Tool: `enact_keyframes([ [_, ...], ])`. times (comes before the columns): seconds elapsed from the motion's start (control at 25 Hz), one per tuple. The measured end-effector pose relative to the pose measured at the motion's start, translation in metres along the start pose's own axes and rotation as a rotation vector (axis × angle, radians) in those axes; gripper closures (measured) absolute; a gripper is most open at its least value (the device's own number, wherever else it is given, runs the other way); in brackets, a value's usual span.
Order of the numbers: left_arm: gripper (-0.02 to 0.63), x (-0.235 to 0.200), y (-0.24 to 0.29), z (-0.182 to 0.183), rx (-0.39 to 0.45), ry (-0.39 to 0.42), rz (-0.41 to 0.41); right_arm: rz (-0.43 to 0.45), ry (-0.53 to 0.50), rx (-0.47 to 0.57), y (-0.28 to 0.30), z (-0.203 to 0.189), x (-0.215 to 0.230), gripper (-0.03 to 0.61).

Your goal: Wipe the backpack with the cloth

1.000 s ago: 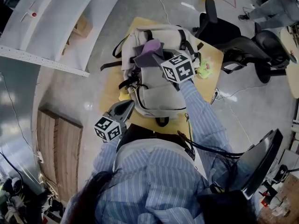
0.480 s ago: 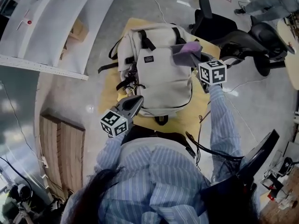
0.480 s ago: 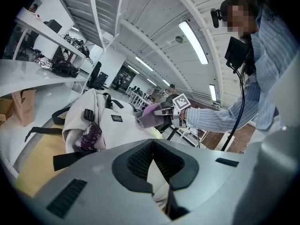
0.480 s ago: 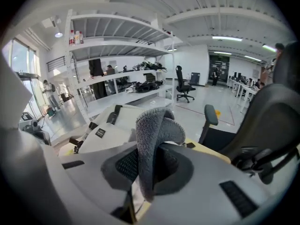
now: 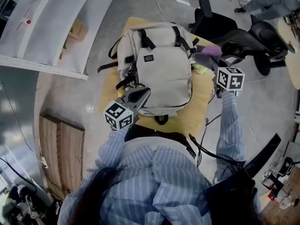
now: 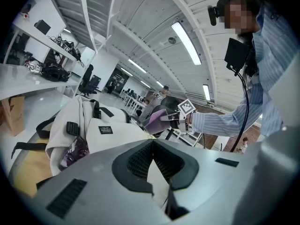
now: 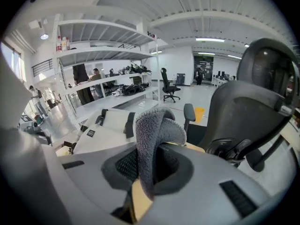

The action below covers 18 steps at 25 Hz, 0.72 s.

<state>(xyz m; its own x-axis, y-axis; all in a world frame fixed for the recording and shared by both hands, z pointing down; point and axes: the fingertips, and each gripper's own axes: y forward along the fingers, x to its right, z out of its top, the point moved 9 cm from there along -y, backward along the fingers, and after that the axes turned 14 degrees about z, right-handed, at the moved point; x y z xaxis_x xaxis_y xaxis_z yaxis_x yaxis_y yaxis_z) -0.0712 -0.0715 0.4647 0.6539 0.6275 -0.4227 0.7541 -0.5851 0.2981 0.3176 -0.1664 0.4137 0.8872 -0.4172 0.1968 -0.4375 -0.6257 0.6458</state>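
Cloth (image 5: 208, 52) pinched just off the backpack's (image 5: 164, 74) edge

Head view: backpack flat on the table (image 5: 197, 116), right gripper (image 5: 209, 60) at its 3 o'clock, left gripper (image 5: 142, 93) at 7. Left gripper view: jaws together, empty. Right gripper view: jaws clamp a fold of cloth. It looks soft, floppy and probably light.

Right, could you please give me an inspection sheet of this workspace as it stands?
Surface: wooden table, mostly covered by the backpack.
Job's things: beige backpack lying flat; purple-grey cloth held off its right edge.
Clutter: small green item beside the backpack.
Grippers: left gripper jaws together over the backpack's near corner; right gripper shut on the cloth.
Cables: black cable by the person's right side.
Surroundings: office chairs, shelving, concrete floor.
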Motion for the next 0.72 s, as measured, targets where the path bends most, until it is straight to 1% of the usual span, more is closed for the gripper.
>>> enact_keyframes([
  [0.16, 0.609, -0.005, -0.001, -0.003, -0.001, -0.015, 0.017, 0.083, -0.099, 0.072, 0.004, 0.044, -0.035, 0.537],
  [0.28, 0.61, -0.007, -0.004, -0.006, 0.0, -0.029, 0.025, 0.18, -0.173, 0.114, 0.021, 0.078, -0.071, 0.537],
  [0.4, 0.609, -0.009, -0.008, -0.008, 0.002, -0.042, 0.034, 0.287, -0.228, 0.129, 0.052, 0.104, -0.112, 0.537],
  [0.56, 0.609, -0.012, -0.016, -0.012, 0.008, -0.057, 0.055, 0.406, -0.275, 0.116, 0.102, 0.121, -0.163, 0.537],
  [0.72, 0.609, -0.015, -0.026, -0.017, 0.008, -0.075, 0.084, 0.501, -0.277, 0.083, 0.149, 0.123, -0.205, 0.537],
])
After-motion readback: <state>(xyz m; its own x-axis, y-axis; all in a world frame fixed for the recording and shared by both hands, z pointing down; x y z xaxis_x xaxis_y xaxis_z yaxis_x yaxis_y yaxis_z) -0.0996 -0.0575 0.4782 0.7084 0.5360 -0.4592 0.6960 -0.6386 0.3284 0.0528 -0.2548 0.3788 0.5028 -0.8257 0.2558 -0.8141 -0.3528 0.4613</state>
